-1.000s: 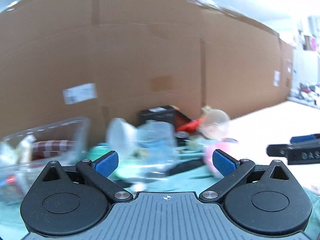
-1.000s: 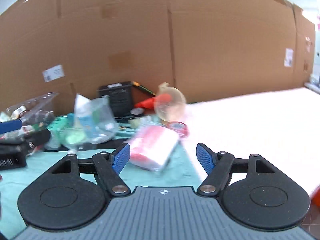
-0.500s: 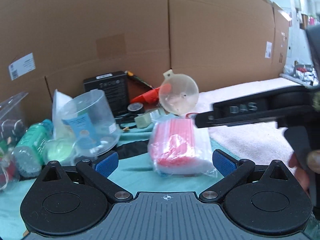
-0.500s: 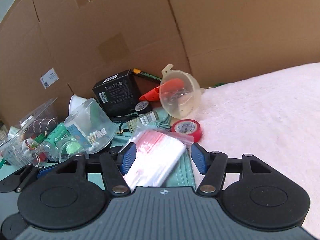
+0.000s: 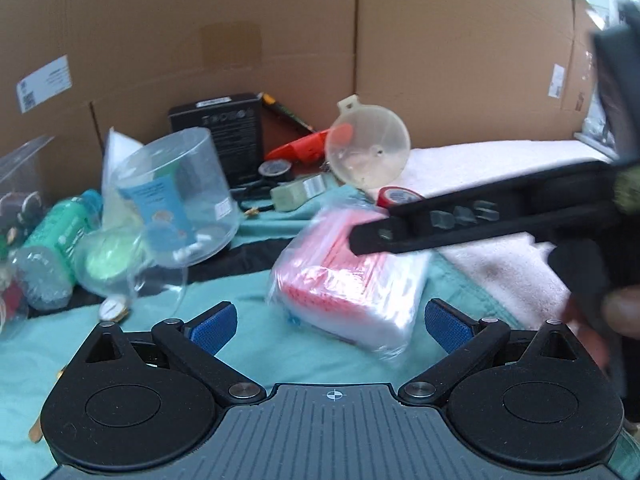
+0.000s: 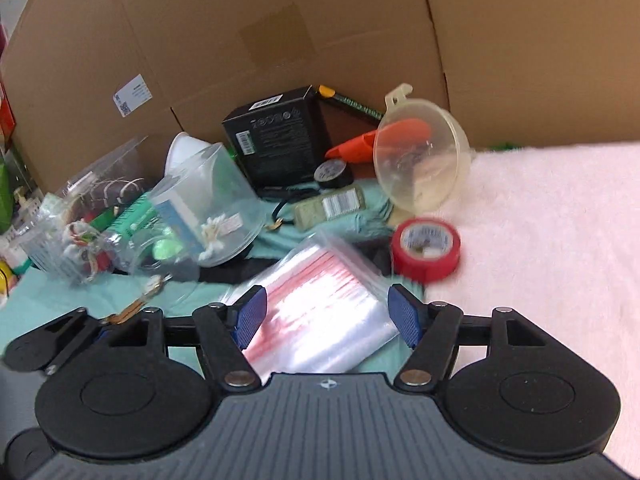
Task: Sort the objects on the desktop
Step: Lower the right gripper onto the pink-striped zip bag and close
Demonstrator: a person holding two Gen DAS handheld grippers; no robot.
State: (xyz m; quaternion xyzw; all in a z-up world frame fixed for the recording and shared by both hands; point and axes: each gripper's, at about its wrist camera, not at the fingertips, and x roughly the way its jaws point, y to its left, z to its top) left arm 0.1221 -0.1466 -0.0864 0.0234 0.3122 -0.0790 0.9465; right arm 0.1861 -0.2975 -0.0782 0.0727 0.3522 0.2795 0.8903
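Observation:
A clear zip bag of red and white items (image 6: 320, 312) lies on the teal cloth (image 6: 48, 300). My right gripper (image 6: 326, 316) is open with its blue pads on either side of the bag, not closed on it. In the left wrist view the bag (image 5: 348, 284) lies ahead of my left gripper (image 5: 330, 322), which is open and empty. The right gripper (image 5: 460, 220) reaches in from the right above the bag. A red tape roll (image 6: 426, 250) sits just right of the bag.
A clear funnel (image 6: 420, 160), orange tool (image 6: 376, 140), black box (image 6: 276, 140), black tape roll (image 6: 332, 172), clear tub of cotton swabs (image 6: 208, 208), green bottle (image 5: 52, 248) and clear container (image 6: 76, 224) crowd the back. A pink towel (image 6: 540, 240) lies right. A cardboard wall (image 6: 320, 40) stands behind.
Both grippers have moved forward and lower toward the zip bag. The right gripper's pads now straddle the bag, and it reaches farther left across the left wrist view.

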